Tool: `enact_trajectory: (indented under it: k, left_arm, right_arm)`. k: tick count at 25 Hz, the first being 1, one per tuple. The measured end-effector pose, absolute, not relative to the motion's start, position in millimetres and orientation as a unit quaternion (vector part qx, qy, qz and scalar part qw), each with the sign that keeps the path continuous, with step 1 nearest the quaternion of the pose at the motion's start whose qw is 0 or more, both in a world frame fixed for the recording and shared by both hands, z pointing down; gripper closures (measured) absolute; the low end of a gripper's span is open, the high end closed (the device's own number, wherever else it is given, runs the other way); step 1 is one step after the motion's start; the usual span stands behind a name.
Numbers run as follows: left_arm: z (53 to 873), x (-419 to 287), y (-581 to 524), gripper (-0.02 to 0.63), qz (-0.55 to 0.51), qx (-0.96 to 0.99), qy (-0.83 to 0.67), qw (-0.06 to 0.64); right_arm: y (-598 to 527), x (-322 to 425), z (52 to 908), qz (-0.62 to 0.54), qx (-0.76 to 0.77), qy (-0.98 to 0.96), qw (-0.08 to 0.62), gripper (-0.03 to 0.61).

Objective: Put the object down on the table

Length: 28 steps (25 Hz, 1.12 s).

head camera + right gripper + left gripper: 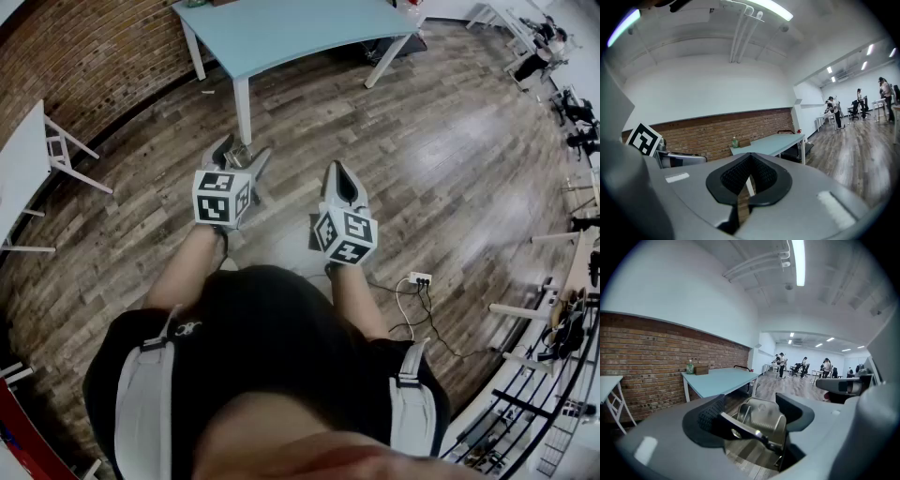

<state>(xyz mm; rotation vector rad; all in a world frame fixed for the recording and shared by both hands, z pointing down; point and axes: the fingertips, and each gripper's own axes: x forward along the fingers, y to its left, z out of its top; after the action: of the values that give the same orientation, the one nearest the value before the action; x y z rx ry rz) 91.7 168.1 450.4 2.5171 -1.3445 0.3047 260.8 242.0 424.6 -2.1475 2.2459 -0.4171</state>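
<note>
- Two grippers are held out in front of the person, above a wooden floor, each with a marker cube at its rear.
- Left gripper: its jaws are spread wide and are closed on a metal object, which is carried in the air.
- Metal object, as seen in the left gripper view: a shiny folded metal piece crossed by a dark bar is lodged between the two black ribbed pads of the left gripper. What kind of object it is cannot be told.
- Right gripper: it is held just beside the left one, to its right. In the right gripper view its jaws are brought together to a thin slit, and nothing is gripped between them.
- Light blue table: it is placed ahead of both grippers, well apart from them, so the metal object is not yet set on it. It is also shown in the left gripper view and the right gripper view.
- Green bottle and brown box: both are stood at the table's far end, next to the brick wall.
- Several people are seen far off at other tables.
</note>
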Motion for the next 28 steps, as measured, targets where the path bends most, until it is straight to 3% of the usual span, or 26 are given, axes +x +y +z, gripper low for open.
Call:
enact_trajectory:
  k: [28]
  left_arm:
    - [460.1, 31.0, 145.4, 0.270, 0.120, 0.876, -0.445, 0.140]
  right_arm:
    - [221.4, 178.6, 429.2, -0.129, -0.687, 0.715, 0.002, 0.565]
